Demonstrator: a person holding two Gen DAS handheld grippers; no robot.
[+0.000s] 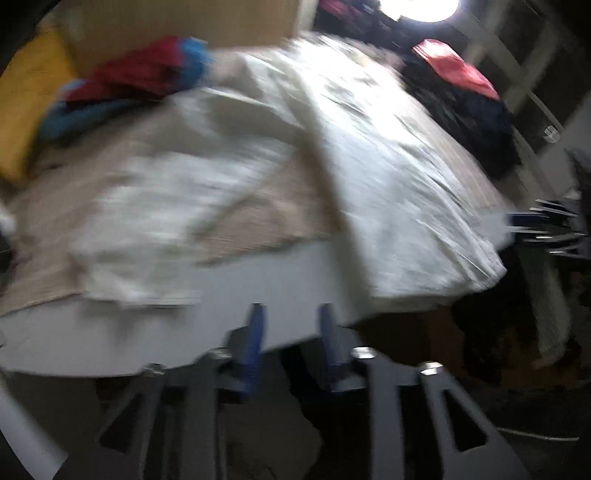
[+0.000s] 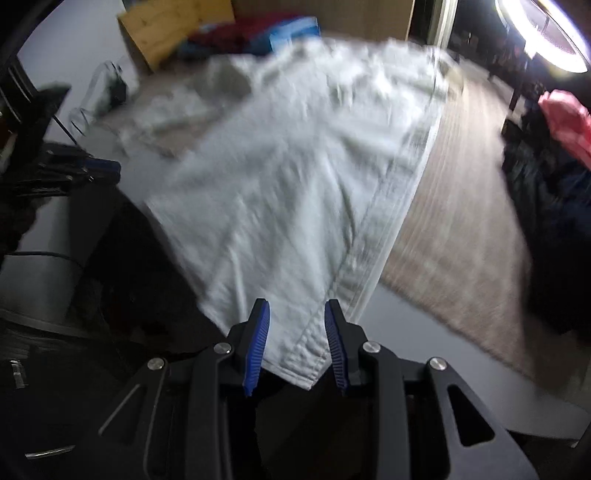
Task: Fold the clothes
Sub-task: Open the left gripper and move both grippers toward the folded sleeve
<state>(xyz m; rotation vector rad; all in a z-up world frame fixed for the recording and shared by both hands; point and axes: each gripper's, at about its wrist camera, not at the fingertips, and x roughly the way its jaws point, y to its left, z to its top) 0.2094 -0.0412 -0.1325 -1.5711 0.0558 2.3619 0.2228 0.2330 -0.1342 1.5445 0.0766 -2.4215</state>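
With my right gripper (image 2: 295,343) tipped steeply down, its blue pads (image 2: 255,343) stand apart and a hemmed corner of the white garment (image 2: 288,192) lies in the gap between them; the cloth looks narrower than the gap, so I read no pinch there, jaws spread. From that corner the garment widens and runs away from me up the picture, its long axis pointing from the near edge of the table (image 2: 417,332) toward the far side, with a stitched hem band slanting up along its right edge. Its far end is rumpled, and everything is smeared by blur.

Over on my left gripper (image 1: 290,332), the blue pads (image 1: 255,343) are also parted and I see nothing between them, only the pale table edge (image 1: 110,343) beyond. In that view the white garment (image 1: 369,166) drapes across a beige cloth (image 1: 277,206) and hangs over the near table edge to the right of the jaws. The right gripper (image 1: 546,229) shows at that frame's right edge, and the left one (image 2: 74,170) at the left side of the right wrist view.

Further out, a red and blue pile of clothes (image 1: 140,77) sits at the far left by a yellow wooden box (image 2: 162,29); dark clothes with a pink piece (image 2: 565,122) lie to the right. A bright lamp (image 1: 417,7) glares at the top.
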